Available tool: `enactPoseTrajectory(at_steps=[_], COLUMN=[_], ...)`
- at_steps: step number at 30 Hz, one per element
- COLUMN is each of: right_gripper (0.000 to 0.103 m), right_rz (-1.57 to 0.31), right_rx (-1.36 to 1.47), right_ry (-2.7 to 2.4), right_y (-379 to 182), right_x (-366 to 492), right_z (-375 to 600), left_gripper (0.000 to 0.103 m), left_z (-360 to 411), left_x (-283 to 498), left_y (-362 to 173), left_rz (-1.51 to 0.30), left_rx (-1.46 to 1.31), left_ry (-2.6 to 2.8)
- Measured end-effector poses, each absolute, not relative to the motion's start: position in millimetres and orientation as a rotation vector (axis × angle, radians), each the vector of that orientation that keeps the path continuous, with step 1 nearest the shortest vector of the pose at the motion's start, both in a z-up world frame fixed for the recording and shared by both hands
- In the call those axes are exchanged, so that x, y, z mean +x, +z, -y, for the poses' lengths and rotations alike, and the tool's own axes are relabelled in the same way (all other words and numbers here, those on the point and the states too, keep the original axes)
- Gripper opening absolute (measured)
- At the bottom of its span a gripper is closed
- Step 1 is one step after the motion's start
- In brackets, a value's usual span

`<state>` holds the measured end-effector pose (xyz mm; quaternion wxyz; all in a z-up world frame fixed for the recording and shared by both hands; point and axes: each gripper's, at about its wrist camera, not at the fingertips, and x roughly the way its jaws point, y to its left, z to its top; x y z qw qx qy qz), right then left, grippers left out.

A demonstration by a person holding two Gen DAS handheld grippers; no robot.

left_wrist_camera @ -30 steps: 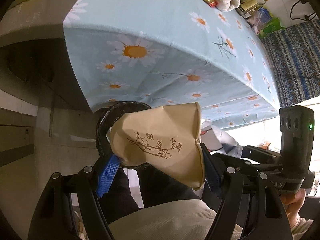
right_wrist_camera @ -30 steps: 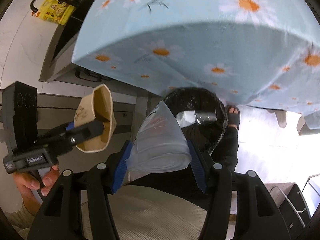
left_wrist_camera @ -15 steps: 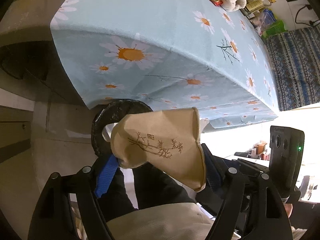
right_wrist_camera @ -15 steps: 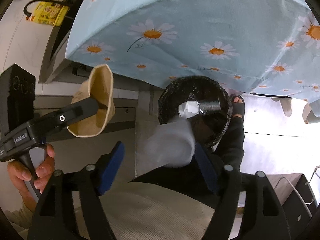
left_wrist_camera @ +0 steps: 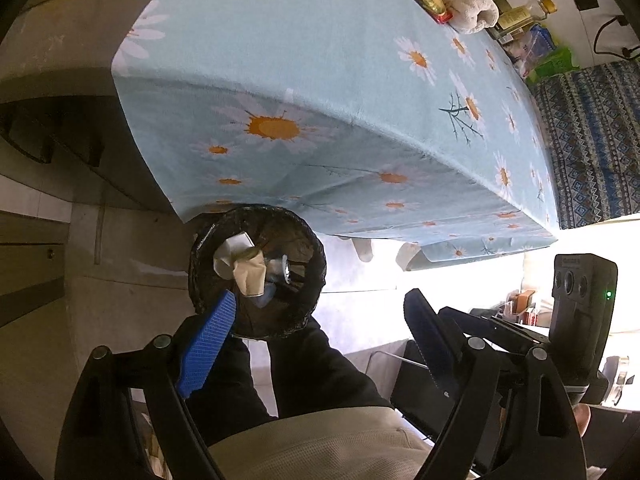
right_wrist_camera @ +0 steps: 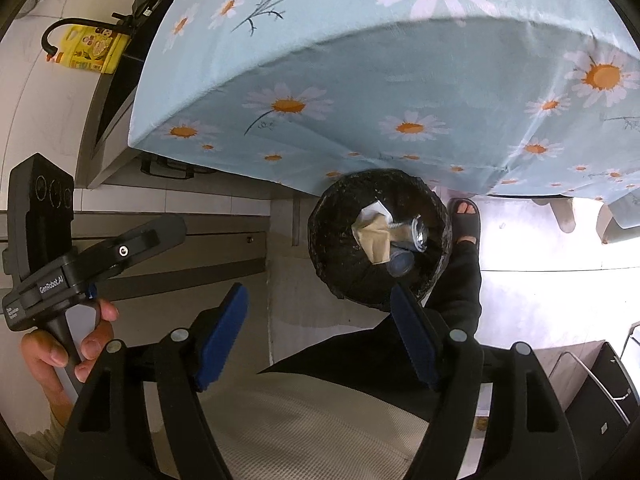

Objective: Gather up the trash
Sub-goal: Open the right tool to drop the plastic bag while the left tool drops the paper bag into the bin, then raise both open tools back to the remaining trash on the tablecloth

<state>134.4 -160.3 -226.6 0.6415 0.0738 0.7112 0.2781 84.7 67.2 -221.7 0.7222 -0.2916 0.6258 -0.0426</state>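
Only right cam: sandalled foot (right_wrist_camera: 464, 220), left hand (right_wrist_camera: 60, 356)

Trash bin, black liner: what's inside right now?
Inside the bin: a crumpled tan paper cup, white paper, a clear plastic cup and a bluish round piece. Anything beneath them is covered.

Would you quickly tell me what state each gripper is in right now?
Left gripper: open, jaws just widened, nothing between them.
Right gripper: open, jaws just opened, empty; both poised above the black-lined trash bin.
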Motion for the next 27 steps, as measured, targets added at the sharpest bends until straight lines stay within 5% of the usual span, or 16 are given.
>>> enactPoseTrajectory(at_steps=[27], right_gripper=[0.074], right_rz=[-1.398], right_rx=[0.127], right_ry=[0.671], right_y=[-140.7], right_x=[165.1], right_z=[156.8], left_gripper=[0.084], left_z=[-81.8], left_x=[93.5], left_y=[-143.1], left_rz=[-1.18], left_rx=[-0.597], left_ry=[-0.11])
